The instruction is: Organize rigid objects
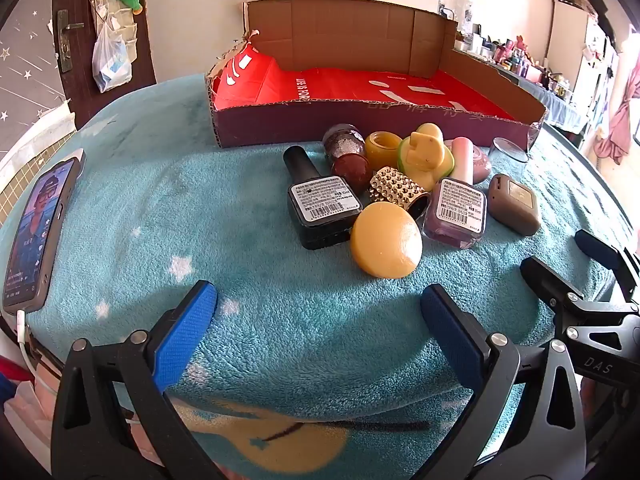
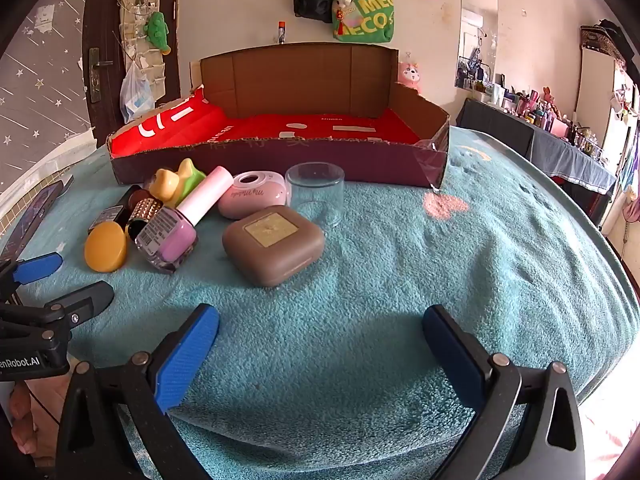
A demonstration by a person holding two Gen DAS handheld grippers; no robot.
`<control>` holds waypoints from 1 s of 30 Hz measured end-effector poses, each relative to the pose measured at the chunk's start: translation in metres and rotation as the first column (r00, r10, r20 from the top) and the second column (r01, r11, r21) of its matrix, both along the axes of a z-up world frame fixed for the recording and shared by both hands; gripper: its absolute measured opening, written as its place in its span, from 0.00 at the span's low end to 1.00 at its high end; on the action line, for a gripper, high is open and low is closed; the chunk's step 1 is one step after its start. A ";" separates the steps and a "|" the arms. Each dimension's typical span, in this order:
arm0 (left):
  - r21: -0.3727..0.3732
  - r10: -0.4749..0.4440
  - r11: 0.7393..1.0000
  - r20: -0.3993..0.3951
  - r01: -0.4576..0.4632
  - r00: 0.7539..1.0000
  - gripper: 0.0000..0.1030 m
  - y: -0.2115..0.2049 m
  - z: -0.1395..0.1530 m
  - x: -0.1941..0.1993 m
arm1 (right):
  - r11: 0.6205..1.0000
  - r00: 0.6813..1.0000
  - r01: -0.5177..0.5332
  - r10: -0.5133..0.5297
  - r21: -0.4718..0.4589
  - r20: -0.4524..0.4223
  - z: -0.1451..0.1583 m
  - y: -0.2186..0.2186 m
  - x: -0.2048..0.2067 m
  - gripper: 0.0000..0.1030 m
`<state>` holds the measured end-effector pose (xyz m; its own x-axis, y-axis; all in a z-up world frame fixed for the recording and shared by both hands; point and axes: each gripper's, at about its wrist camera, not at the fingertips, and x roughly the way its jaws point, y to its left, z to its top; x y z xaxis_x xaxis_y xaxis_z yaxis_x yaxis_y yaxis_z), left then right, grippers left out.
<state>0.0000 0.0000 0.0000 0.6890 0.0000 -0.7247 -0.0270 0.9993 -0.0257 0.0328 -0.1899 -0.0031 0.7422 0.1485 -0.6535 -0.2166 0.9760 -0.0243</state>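
I see my left gripper (image 1: 320, 320) and right gripper (image 2: 320, 340) both spread wide, empty, hovering short of the cardboard box (image 2: 280, 160); bottles before it overlap, half-hidden.

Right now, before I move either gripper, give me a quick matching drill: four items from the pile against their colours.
Things:
1. round lid
2. square case
3. cup
4. box liner

Colours:
A. clear
B. red
C. yellow
D. brown

Pairs: 1-C, 2-D, 3-A, 4-B
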 end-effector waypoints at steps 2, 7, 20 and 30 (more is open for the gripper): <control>-0.001 0.000 1.000 -0.002 0.000 1.000 1.00 0.000 0.000 0.000 | 1.000 1.000 0.000 0.000 0.000 0.000 0.000 0.000 0.000 1.00; -0.001 0.000 1.000 0.001 0.000 1.000 1.00 0.000 0.000 0.000 | 1.000 1.000 0.000 0.000 0.000 0.000 0.000 0.000 0.000 1.00; -0.001 -0.001 1.000 -0.001 0.001 1.000 1.00 0.000 0.000 0.000 | 1.000 1.000 0.000 0.000 0.002 0.000 0.000 0.000 0.000 1.00; 0.000 -0.012 1.000 -0.010 0.012 1.000 1.00 -0.003 0.002 0.005 | 1.000 1.000 -0.009 0.009 0.005 -0.009 0.002 0.001 0.000 1.00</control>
<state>0.0053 -0.0028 0.0024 0.6819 -0.0085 -0.7314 -0.0152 0.9996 -0.0258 0.0327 -0.1890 -0.0014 0.7350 0.1586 -0.6592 -0.2256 0.9741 -0.0172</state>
